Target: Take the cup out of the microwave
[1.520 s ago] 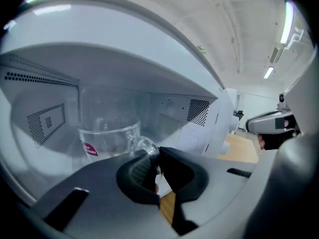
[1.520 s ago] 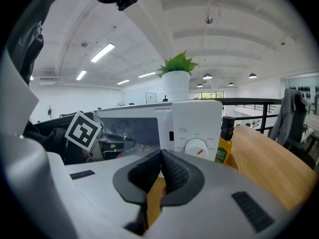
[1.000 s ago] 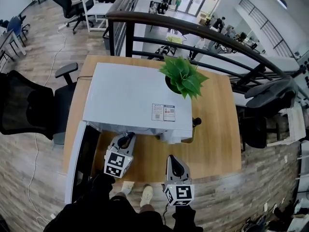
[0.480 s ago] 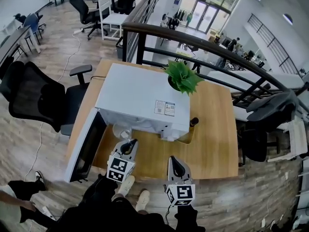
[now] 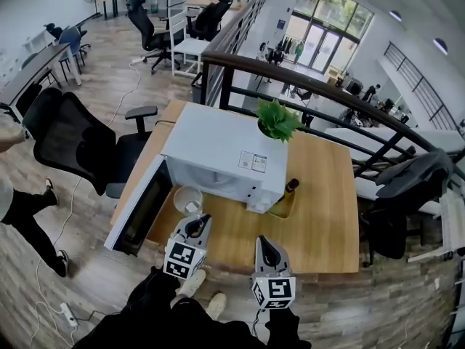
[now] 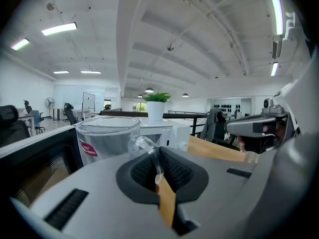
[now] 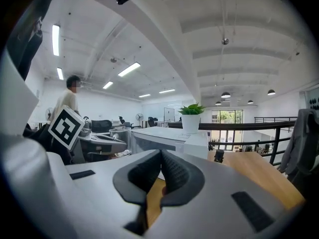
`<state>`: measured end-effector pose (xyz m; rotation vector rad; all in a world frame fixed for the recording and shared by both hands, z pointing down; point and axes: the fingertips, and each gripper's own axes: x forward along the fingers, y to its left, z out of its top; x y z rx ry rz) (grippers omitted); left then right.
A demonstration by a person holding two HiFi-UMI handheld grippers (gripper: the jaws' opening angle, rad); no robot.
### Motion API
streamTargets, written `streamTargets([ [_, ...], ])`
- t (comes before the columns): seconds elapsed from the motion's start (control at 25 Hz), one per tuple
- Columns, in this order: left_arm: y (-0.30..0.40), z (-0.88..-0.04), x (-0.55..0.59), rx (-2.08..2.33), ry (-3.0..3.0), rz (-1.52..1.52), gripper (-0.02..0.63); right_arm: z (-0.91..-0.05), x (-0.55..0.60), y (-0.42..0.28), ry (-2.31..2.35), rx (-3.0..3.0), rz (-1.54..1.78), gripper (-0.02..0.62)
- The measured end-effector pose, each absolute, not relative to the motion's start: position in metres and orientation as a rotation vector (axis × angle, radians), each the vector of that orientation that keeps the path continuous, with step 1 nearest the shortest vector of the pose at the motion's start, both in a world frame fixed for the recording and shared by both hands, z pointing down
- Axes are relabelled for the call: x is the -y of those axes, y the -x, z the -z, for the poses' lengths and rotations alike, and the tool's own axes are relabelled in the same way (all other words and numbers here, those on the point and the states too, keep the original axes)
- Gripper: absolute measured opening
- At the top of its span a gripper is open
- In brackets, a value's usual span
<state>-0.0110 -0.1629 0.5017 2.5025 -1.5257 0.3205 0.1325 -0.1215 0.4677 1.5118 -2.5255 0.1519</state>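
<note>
A clear glass cup with a red label hangs in front of the white microwave, outside its opening. My left gripper is shut on the cup's handle; the cup fills the middle left of the left gripper view. The microwave's door stands swung open to the left. My right gripper is shut with nothing between its pads, over the near edge of the wooden table, to the right of the cup.
A potted green plant stands on the microwave's top at the back right. A dark bottle stands beside the microwave on the table. Office chairs sit left of the table, a black railing runs behind, and a person's leg shows at far left.
The cup has come out of the microwave's opening with my left gripper and now hangs in front of it. Both grippers have drawn back toward me and risen.
</note>
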Motion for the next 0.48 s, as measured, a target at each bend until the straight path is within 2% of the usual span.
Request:
streamTargets([
  [0.48,-0.009,-0.437,0.070,1.641,-2.519,-0.241,0.025,-0.434,0.059,-0.152,-1.463,2.626,-0.078,0.017],
])
